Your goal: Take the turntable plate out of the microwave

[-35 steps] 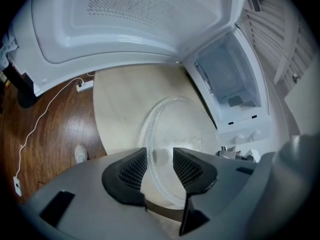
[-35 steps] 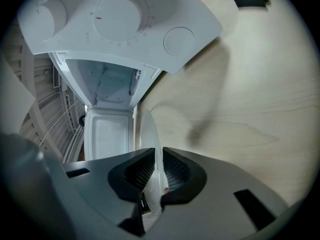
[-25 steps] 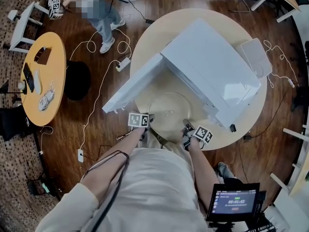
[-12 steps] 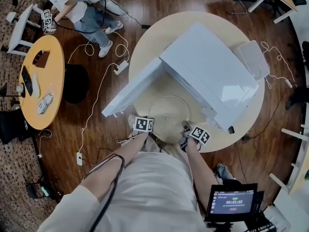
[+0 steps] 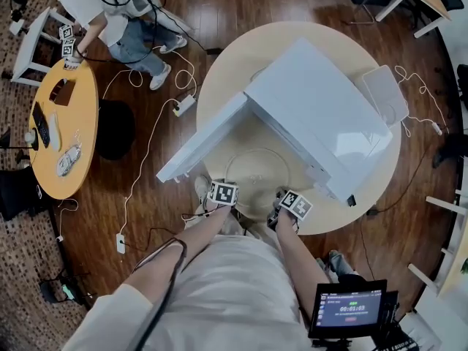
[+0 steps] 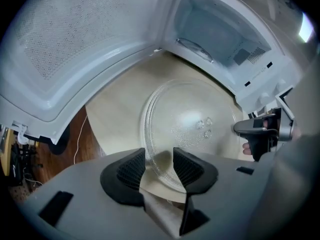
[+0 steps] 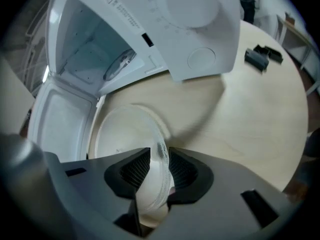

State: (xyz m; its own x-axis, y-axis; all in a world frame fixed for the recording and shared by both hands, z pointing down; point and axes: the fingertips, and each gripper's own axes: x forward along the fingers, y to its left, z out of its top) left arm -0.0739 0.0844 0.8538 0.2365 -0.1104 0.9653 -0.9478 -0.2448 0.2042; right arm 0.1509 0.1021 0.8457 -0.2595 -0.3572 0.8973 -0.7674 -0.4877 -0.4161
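The clear glass turntable plate (image 5: 256,172) lies flat on the round table (image 5: 234,57), in front of the white microwave (image 5: 322,101), whose door (image 5: 205,137) stands wide open. Both grippers point steeply down at the plate's near edge. In the left gripper view, the left gripper (image 6: 159,159) is open and straddles the rim of the plate (image 6: 195,124) without pressing it. The right gripper (image 7: 160,166) has the plate's rim (image 7: 161,151) upright between its jaws. Those jaws are opening and the pads stand just off the glass. In the head view, the left gripper (image 5: 221,196) and right gripper (image 5: 291,207) show mostly their marker cubes.
The microwave cavity (image 6: 220,29) holds only a roller ring (image 6: 195,48). A white flat pad (image 5: 387,86) and a small black object (image 7: 262,56) lie on the table. Cables run across the wood floor (image 5: 146,159). A person (image 5: 110,6) stands by an orange table (image 5: 66,123).
Both marker cubes have rolled a little at the plate's near edge without shifting place. The plate lies where it was. The person at the back has moved left toward the orange table.
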